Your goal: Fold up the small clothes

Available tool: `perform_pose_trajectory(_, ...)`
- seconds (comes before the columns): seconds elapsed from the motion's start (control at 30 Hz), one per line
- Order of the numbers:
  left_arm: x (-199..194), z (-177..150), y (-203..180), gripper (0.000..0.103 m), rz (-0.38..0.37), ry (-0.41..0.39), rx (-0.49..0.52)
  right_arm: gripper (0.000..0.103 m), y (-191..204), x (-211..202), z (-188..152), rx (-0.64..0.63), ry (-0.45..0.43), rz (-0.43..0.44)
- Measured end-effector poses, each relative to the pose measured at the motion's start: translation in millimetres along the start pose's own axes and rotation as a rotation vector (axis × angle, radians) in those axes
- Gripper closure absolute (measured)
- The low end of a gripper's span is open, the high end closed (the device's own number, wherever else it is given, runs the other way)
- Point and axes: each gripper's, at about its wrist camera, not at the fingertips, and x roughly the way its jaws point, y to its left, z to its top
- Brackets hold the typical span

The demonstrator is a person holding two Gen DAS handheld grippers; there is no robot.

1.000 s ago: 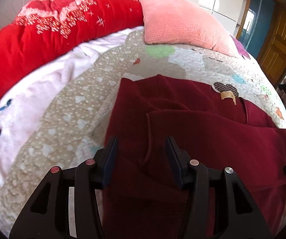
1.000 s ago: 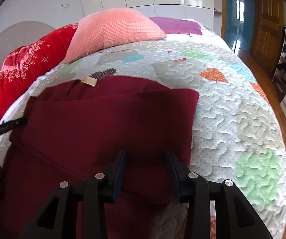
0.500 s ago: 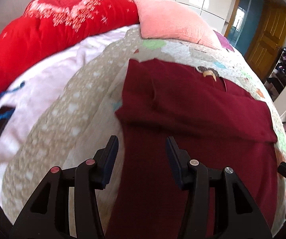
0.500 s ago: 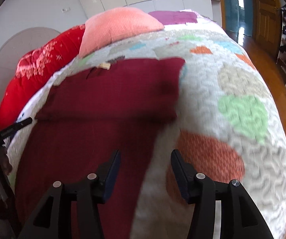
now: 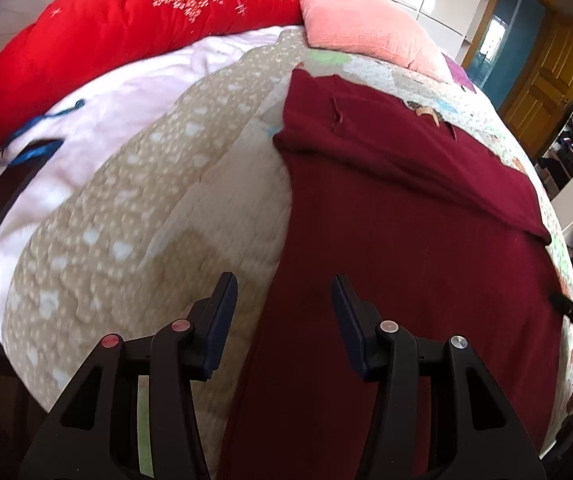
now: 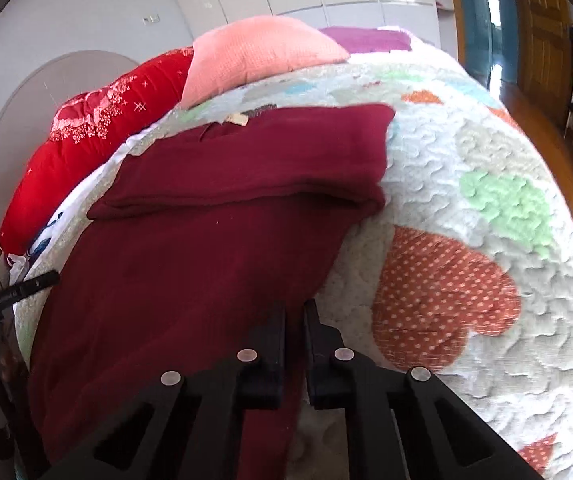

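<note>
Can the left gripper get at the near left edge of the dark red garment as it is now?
Probably yes. The left gripper is open, and the dark red garment's left edge runs between its fingers. Nothing lies on that edge; only the quilt is beneath it.

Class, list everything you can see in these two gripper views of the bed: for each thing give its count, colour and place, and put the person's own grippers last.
maroon garment: one, dark red, flat on the quilt, its far part folded over
quilt: one, pale with coloured patches, covering the bed
pink pillow: one, salmon pink, at the head of the bed
red blanket: one, red with white pattern, beside the pillow
white sheet: one, white, between blanket and quilt
phone: one, black, on the white sheet
wooden door: one, brown, far wall
left gripper: one, black, open over the garment's near left edge
right gripper: one, black, shut on the garment's right edge
</note>
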Motion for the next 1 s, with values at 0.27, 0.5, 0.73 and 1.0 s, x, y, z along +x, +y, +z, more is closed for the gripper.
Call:
perform_pose_trajectory(0.27, 3.4, -17.0, -1.0, 0.047, 0.003, 0.019, 0.006, 0.097, -3.3, -5.1, -7.1, -0.002, 0.01, -0.05)
perform_pose_trajectory(0.5, 5.4, -26.6, -1.9, 0.035, -0.003, 0.012, -0.002, 0.056, -7.0, -28.1, -24.2, 0.072, 0.06, 0.088)
perform_pose_trajectory(0.73, 3.3, -27.5, -4.6, 0.031, -0.003, 0.048, 0.006, 0.095, 18.8, -28.1, -59.3, -0.008, 0.042, 0.071)
perform_pose_trajectory(1.0, -3.5, -44.1, -2.8, 0.024, -0.02, 0.03, 0.043, 0.097, 0.5, -33.1, -62.4, -0.013, 0.052, -0.011)
